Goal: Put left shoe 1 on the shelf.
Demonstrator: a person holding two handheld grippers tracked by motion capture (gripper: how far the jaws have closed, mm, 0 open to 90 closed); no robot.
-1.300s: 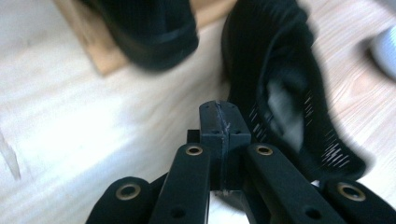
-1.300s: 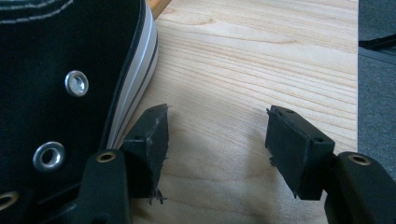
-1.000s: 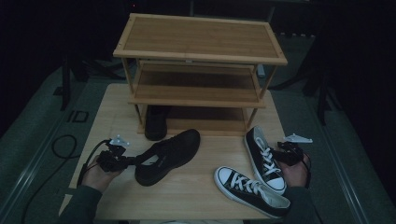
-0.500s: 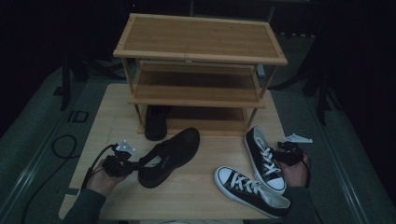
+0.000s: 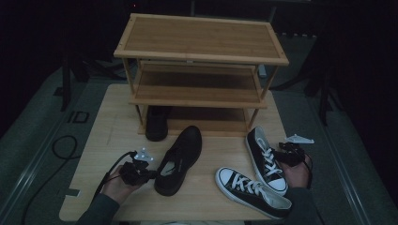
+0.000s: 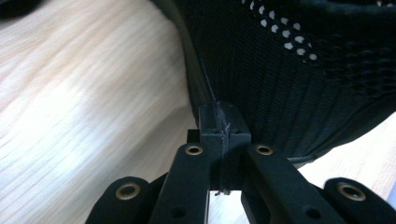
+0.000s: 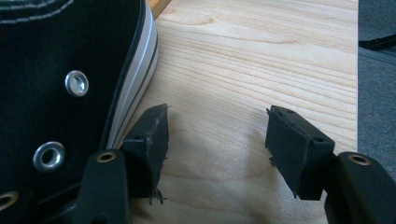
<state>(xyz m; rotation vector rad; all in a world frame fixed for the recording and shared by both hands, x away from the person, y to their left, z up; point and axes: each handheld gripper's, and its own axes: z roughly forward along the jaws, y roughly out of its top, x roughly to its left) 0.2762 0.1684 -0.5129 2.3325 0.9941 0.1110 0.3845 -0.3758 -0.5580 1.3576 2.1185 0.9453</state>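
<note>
1. Shifting across the table in the high view, the left gripper (image 5: pixel 149 174) has come from the table's left part up against the black shoe (image 5: pixel 179 159), and that shoe now lies a little farther right and more upright on the picture than a second ago; the right gripper (image 5: pixel 280 153) has kept its place.
2. High view: the black shoe lies on the table (image 5: pixel 110 123) in front of the shoe rack (image 5: pixel 199 56), toe towards the rack, heel nearest the person. A second black shoe (image 5: pixel 156 123) stands under the rack's lowest shelf at its left end. Two black-and-white sneakers sit to the right — the near sneaker (image 5: pixel 252 191) slanted along the table's front edge, the far sneaker (image 5: pixel 265 158) just beside the right gripper. The left hand (image 5: pixel 116 185) holds its tool at the black shoe's heel side.
3. Left gripper view: the left gripper (image 6: pixel 224 130) has its jaws pressed together, pads meeting with no gap. The black shoe's (image 6: pixel 299 70) mesh side rises right behind the tips; whether a fold of it is pinched cannot be told.
4. Right gripper view: the right gripper (image 7: pixel 217 144) stands with jaws wide apart — bare wood between them. The far sneaker (image 7: pixel 60 70) lies just beside the left-hand jaw, its white sole stripe near that pad.
</note>
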